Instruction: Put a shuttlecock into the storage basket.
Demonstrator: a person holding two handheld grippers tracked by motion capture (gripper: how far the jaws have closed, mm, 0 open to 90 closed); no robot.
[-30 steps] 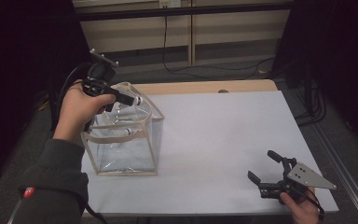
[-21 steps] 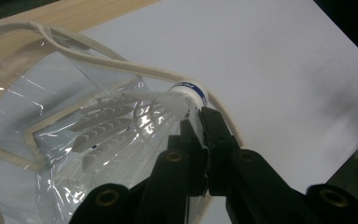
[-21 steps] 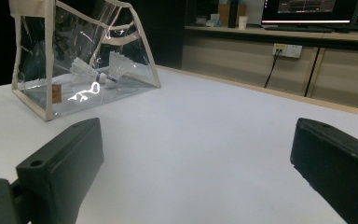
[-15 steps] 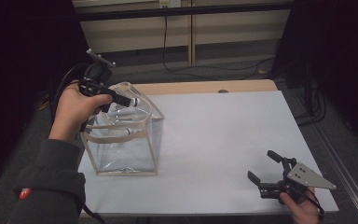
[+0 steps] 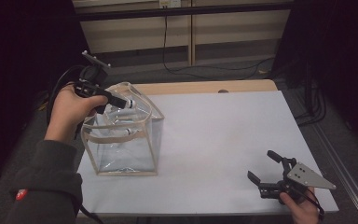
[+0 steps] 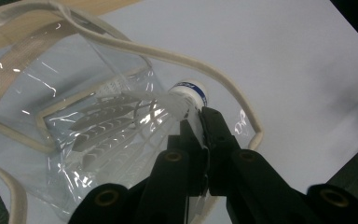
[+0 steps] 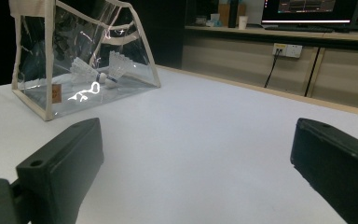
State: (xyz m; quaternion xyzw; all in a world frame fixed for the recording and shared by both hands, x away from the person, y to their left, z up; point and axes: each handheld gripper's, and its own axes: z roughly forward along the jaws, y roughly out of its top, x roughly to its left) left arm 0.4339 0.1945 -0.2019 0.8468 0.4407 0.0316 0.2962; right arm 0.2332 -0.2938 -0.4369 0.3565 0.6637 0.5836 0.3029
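Shuttlecock [image 6: 186, 95] is pinched in my left gripper [image 6: 199, 122], held over the mouth of the clear bag [image 6: 74, 135].

High view: left gripper [image 5: 121, 100] sits at the bag's [image 5: 126, 140] top rim, left side of the table [image 5: 223, 135]. Compared with a second ago, the left hand [image 5: 72, 109] has barely shifted; same hover above the opening, jaws no wider. So no release yet: I read this as lined up for the drop, not done. Right gripper [image 5: 272, 175] is parked near the table's front right corner, well apart from the bag, unchanged.

Left gripper view: jaws pressed nearly together on the shuttlecock just behind its cork, blue band visible, feathers pointing into the bag. Beige handle strap [image 6: 205, 74] curves just beyond the cork. More feathers show through the plastic below, hard to count from here.

Right gripper view: jaws spread wide, nothing between them. Looking across the table at the bag [image 7: 81, 60]; shuttlecocks on its floor [image 7: 98, 72] lie touching, cork to cork.

Count: one bag, two shuttlecocks inside, one more in the left jaws, three total. None loose on the table. Next move, as I judge it, is opening the left jaws so it falls in clear of the strap.
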